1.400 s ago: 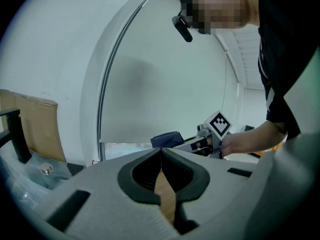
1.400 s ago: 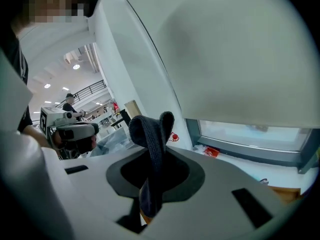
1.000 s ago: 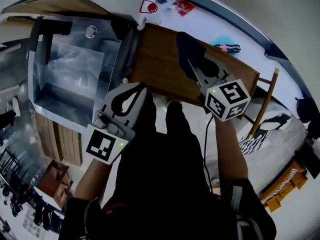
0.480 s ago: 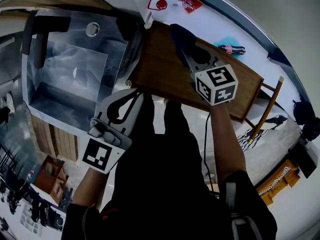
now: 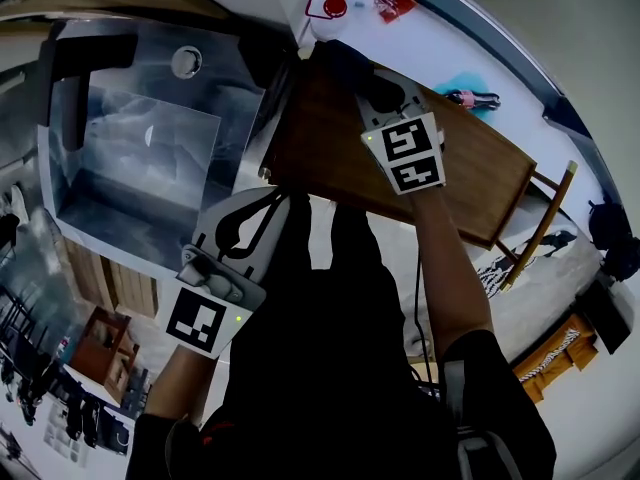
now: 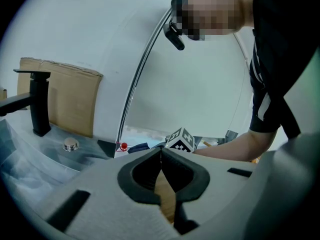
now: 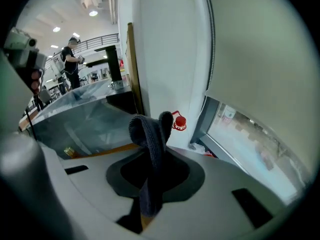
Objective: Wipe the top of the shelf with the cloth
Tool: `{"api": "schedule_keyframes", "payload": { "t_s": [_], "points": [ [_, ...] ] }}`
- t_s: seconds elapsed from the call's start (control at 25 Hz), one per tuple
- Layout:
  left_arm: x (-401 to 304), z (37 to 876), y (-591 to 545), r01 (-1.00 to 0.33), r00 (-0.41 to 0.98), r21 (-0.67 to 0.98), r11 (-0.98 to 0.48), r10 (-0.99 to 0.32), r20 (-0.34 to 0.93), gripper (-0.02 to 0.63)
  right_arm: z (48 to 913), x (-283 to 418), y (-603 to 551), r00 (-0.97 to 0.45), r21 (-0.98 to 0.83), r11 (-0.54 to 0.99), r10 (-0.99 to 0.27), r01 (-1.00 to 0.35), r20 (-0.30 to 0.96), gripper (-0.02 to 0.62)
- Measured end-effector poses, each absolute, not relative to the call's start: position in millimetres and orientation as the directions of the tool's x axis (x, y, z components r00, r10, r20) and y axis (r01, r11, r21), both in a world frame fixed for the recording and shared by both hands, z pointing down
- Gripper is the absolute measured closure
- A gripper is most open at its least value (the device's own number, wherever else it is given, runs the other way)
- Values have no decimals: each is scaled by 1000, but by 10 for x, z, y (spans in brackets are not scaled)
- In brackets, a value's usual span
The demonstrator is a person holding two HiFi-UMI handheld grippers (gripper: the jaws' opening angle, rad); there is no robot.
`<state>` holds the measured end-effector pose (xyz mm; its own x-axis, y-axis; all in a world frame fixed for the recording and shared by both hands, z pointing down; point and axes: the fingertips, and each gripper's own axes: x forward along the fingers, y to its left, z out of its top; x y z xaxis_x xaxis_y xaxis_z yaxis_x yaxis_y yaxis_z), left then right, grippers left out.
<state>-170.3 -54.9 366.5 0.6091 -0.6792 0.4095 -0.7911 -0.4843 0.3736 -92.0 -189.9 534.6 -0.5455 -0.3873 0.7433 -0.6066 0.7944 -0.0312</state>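
Note:
The brown wooden shelf top (image 5: 470,173) runs across the middle of the head view. My right gripper (image 5: 368,86) is over its far left end, shut on a dark cloth (image 5: 343,61) that lies bunched on the wood. In the right gripper view the cloth (image 7: 150,134) stands up between the jaws of the right gripper (image 7: 149,156), with a strip of the shelf (image 7: 107,149) behind it. My left gripper (image 5: 281,197) hangs at the shelf's near edge, shut and empty. In the left gripper view, wood (image 6: 168,200) shows below the closed jaws of the left gripper (image 6: 161,155).
A steel sink (image 5: 95,203) with a black tap (image 5: 78,63) adjoins the shelf on the left. A red-capped item (image 5: 328,6) and a teal object (image 5: 452,86) lie on the white sill behind. A wooden frame (image 5: 540,218) stands at the shelf's right end.
My right gripper has slid the cloth along the shelf top toward the far left corner. The left gripper has stayed nearly where it was.

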Motion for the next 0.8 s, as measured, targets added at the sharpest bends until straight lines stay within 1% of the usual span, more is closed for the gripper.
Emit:
{"api": "schedule_keyframes", "payload": {
  "t_s": [0.2, 0.36, 0.52, 0.8],
  "points": [
    [-1761, 3710, -560, -790, 610, 382, -480, -674, 416, 584, 5612, -1092, -1866, -486, 130, 870, -383, -476, 786, 546],
    [-1770, 3732, -554, -786, 615, 388, -481, -669, 417, 584, 5825, -1190, -1778, -447, 190, 898, -370, -398, 814, 546],
    [-1767, 3753, -550, -786, 616, 389, -481, -665, 421, 584, 5964, -1213, -1714, -422, 213, 908, -363, -361, 831, 546],
    [-1729, 3751, -554, -786, 616, 389, -481, -664, 424, 584, 6039, -1190, -1705, -411, 220, 910, -361, -351, 837, 546]
  ]
}}
